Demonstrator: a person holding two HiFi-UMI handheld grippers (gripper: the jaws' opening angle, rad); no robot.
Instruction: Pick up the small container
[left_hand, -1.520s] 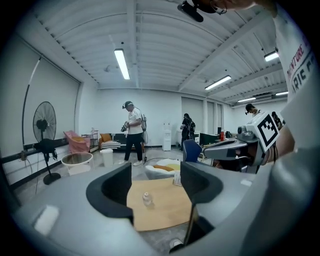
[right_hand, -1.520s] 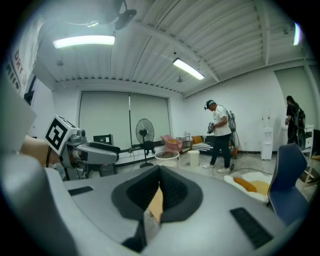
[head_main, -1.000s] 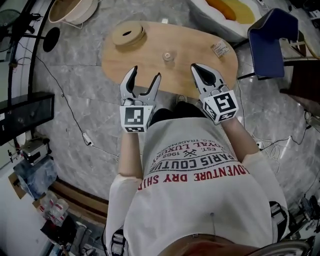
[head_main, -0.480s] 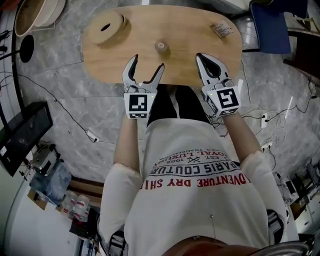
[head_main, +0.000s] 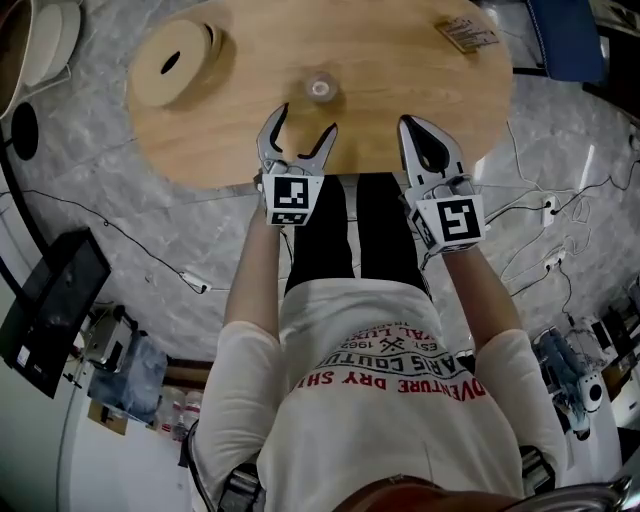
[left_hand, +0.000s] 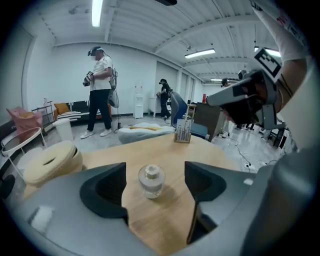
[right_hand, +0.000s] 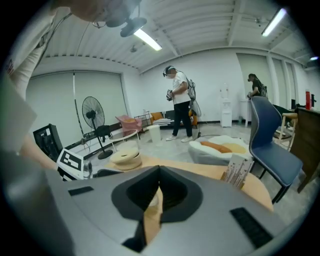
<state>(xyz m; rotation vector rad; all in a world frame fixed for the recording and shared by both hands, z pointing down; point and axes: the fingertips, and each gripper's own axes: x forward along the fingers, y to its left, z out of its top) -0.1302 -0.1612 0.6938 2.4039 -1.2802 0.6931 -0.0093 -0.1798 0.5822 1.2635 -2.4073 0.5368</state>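
Oval wooden table (head_main: 400, 90) is standing on a grey marbled floor (head_main: 100, 220). A beige ring-shaped disc (head_main: 175, 62) is lying at the table's ten o'clock, and a card stand (head_main: 466, 34) is sitting at its two o'clock. A blue chair (head_main: 570, 40) is standing beyond that edge. A black case (head_main: 50, 310) is lying at eight o'clock on the floor. In the background, a person (left_hand: 101, 90) is standing.

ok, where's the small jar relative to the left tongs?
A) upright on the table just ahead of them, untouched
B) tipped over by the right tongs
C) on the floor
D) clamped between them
A: the small jar stands upright on the table just ahead of the open left tongs, with bare wood showing on both sides of it.
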